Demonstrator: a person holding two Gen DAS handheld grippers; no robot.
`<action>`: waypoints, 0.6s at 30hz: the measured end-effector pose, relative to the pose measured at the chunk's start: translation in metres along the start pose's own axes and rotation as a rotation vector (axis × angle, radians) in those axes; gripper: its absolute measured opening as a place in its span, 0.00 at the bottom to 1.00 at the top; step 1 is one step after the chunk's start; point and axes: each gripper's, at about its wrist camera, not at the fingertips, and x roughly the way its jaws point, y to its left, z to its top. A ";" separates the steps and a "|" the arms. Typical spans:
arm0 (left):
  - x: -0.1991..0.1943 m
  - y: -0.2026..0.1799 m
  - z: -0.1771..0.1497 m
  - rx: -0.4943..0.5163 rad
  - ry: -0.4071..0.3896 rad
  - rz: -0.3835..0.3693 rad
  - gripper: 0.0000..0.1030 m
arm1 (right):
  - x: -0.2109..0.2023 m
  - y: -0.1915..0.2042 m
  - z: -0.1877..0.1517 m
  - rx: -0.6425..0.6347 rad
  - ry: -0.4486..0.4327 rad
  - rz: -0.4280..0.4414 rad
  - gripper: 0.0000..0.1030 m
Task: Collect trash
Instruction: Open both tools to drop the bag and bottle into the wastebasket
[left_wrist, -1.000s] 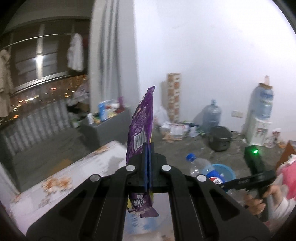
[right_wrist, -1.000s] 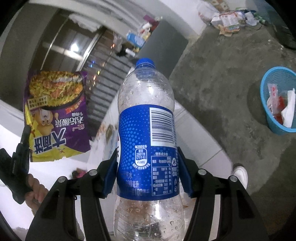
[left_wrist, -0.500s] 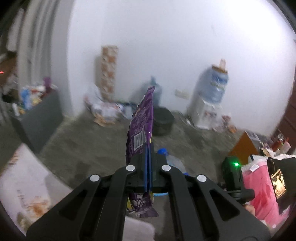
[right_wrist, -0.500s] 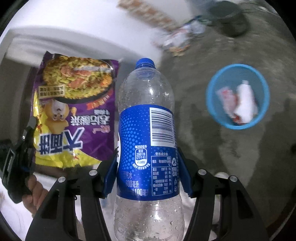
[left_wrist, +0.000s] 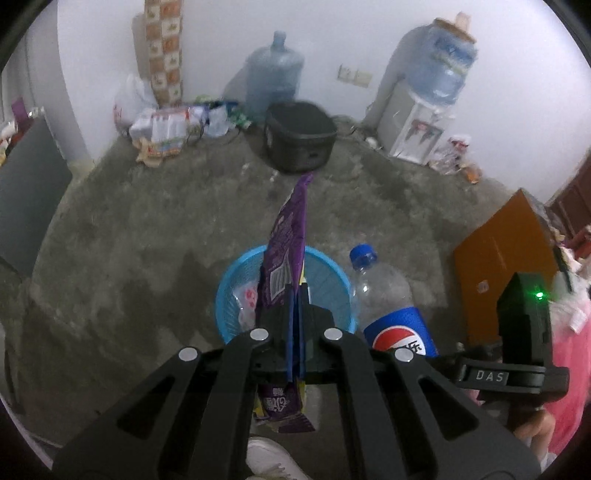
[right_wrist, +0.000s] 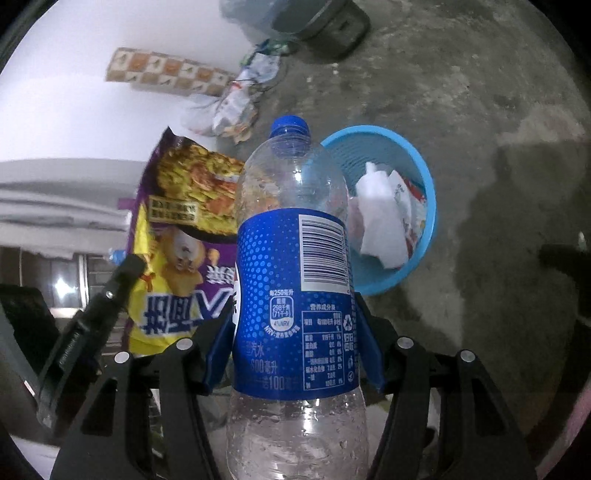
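**Plastic, foil and bare concrete**

The floor (left_wrist: 147, 229) is rough, matt grey concrete, blotched with darker stains. The basket (right_wrist: 424, 177) is bright blue plastic with a fine mesh wall, and crumpled white paper and glossy wrappers (right_wrist: 384, 214) lie inside it. The snack bag (right_wrist: 177, 236) is shiny purple and yellow printed film, creased. The bottle (right_wrist: 295, 280) is clear, smooth plastic beaded with droplets, wearing a glossy blue label and a blue plastic cap. Both grippers, the left gripper (left_wrist: 294, 332) and right gripper (right_wrist: 295, 343), are matt black plastic with small silvery metal pins; the right one's pads (right_wrist: 367, 343) look like blue plastic. The cardboard box (left_wrist: 506, 251) is plain, dull brown.
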 end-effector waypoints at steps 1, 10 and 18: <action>0.016 0.004 0.003 -0.005 0.021 0.008 0.02 | 0.011 0.001 0.008 0.017 0.004 -0.003 0.58; 0.061 0.033 -0.004 -0.076 0.084 0.049 0.44 | 0.060 -0.036 0.047 0.091 0.002 -0.070 0.75; -0.001 0.015 -0.006 -0.020 -0.002 0.075 0.48 | 0.043 -0.024 0.030 0.033 -0.048 -0.072 0.75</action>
